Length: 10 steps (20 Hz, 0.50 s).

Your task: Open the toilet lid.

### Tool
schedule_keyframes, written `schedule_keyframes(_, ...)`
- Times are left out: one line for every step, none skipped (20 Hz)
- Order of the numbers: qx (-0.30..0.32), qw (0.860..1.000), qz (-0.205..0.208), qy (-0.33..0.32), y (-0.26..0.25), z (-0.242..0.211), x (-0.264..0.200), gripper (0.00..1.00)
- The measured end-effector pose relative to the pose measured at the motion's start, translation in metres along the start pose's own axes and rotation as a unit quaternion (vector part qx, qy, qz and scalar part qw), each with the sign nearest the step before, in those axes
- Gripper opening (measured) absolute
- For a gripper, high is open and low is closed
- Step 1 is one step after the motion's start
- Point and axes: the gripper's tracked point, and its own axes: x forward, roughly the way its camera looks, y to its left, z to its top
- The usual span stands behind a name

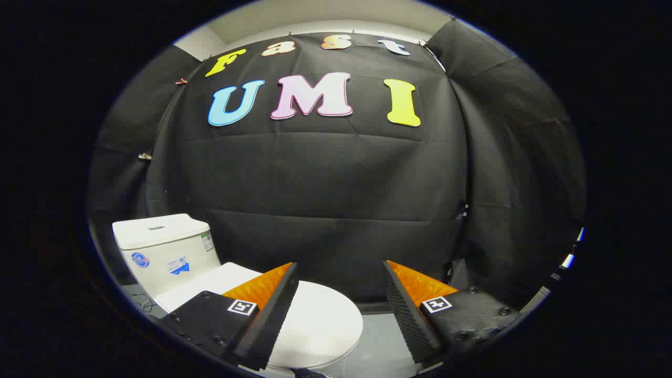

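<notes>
Toilet lid [320, 325]: seen lying flat and closed over the bowl, below and partly behind the left finger; its rounded front edge reaches into the gap between the two fingers.
Lid contact: none is seen; the lid is judged untouched, though the left finger overlaps it in the picture and their true separation cannot be told.
Hand-held gripper [341, 294]: held released, its fingers spread wide apart with nothing between them, and raised above the lid's level.
Cistern [160, 247]: set behind the lid, to the left of the fingers, with stickers on its front.
Floor [380, 344]: pale and visible just past the lid's front edge, between the fingers.
Booth wall [325, 210]: black cloth hung well beyond the toilet.
Progress: nothing of the task is judged done.
Remaining: the front edge has to be reached, caught, and the lid swung up toward the cistern.
</notes>
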Motion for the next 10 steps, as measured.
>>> schedule_keyframes(0.002, 1.000, 0.000, 0.001, -0.0001, -0.0002, -0.0001, 0.98)
schedule_keyframes(0.003, 1.000, 0.001, 0.001, 0.0001, -0.0001, -0.0002, 0.98)
schedule_keyframes(0.004, 1.000, 0.003, 0.001, 0.0008, 0.0000, 0.0001, 0.98)
schedule_keyframes(0.004, 1.000, 0.002, 0.002, 0.0010, 0.0003, -0.0003, 0.98)
schedule_keyframes(0.003, 1.000, 0.002, 0.000, 0.0000, 0.0000, -0.0001, 0.98)
schedule_keyframes(0.001, 1.000, 0.001, 0.000, -0.0006, 0.0002, 0.0000, 0.98)
schedule_keyframes(0.002, 1.000, 0.002, -0.001, -0.0005, 0.0005, 0.0002, 0.98)
schedule_keyframes(0.002, 1.000, 0.001, -0.001, -0.0013, 0.0012, 0.0000, 0.98)
schedule_keyframes(0.003, 1.000, 0.000, 0.000, -0.0011, 0.0001, 0.0003, 0.98)
schedule_keyframes(0.004, 1.000, 0.001, 0.002, -0.0006, -0.0006, 0.0007, 0.98)
